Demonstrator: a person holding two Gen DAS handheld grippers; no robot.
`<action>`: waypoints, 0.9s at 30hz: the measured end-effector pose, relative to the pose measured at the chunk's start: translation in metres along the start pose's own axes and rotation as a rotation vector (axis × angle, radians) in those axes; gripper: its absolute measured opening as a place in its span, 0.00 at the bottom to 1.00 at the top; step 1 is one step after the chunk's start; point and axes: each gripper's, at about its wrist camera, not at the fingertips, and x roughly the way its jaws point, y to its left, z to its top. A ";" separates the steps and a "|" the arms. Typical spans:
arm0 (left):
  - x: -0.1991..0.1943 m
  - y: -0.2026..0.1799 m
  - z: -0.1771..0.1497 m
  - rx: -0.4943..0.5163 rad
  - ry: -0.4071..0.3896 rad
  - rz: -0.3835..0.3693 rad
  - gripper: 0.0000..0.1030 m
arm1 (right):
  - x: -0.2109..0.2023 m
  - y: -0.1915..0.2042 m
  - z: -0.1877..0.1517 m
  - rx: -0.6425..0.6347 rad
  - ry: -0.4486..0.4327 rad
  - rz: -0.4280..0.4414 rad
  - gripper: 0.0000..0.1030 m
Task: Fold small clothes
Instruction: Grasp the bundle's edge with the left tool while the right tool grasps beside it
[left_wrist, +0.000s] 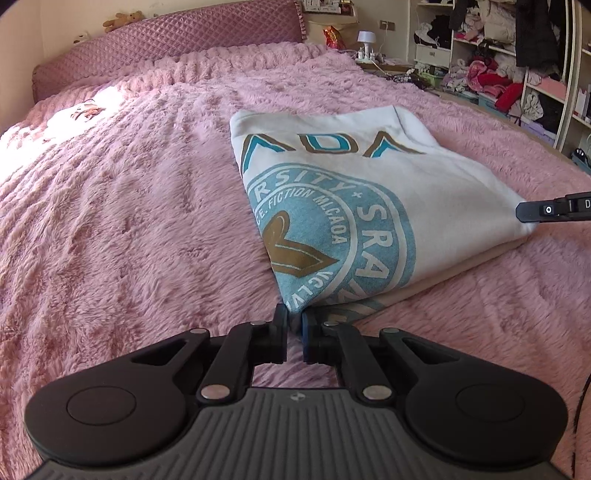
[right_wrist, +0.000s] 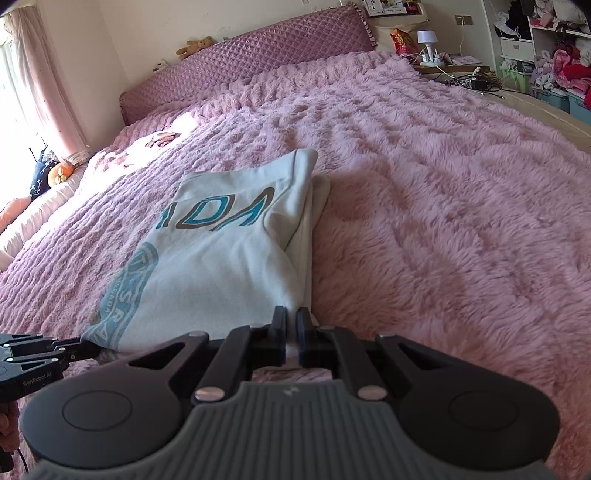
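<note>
A white sweatshirt (left_wrist: 332, 206), printed with a teal round crest and teal-and-brown letters, lies partly folded on a fluffy pink blanket (left_wrist: 122, 229) that covers the bed. In the left wrist view it spreads from the centre toward 2 o'clock, its near corner reaching down to 6 o'clock, where the left gripper (left_wrist: 294, 325) is clenched on that corner, with cloth pinched between its two black fingers. At 3 o'clock in the same view the tip of the right gripper (left_wrist: 532, 213) meets the garment's far lower corner. In the right wrist view the sweatshirt (right_wrist: 221, 258) runs from the centre toward 11 o'clock, with folded layers stacked along its right edge; the right gripper (right_wrist: 291, 328) is clamped on the near end of that edge at 6 o'clock, a strip of white fabric showing between the fingers. The left gripper (right_wrist: 79, 347) enters at 8 o'clock, gripping the corner by the crest. A quilted purple headboard (right_wrist: 258, 55) stands at 12 o'clock with a teddy bear (right_wrist: 195, 46) on top, and a small white lamp (right_wrist: 428, 40) sits toward 1 o'clock.
</note>
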 end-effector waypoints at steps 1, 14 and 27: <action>0.006 -0.002 -0.002 0.010 0.021 0.004 0.07 | 0.004 -0.003 -0.004 0.015 0.014 -0.003 0.00; -0.048 0.028 0.013 -0.142 -0.085 -0.065 0.22 | -0.019 0.012 0.019 -0.023 -0.158 0.076 0.11; 0.023 0.032 0.028 -0.382 -0.029 -0.240 0.25 | 0.057 0.020 0.029 -0.037 -0.081 0.017 0.01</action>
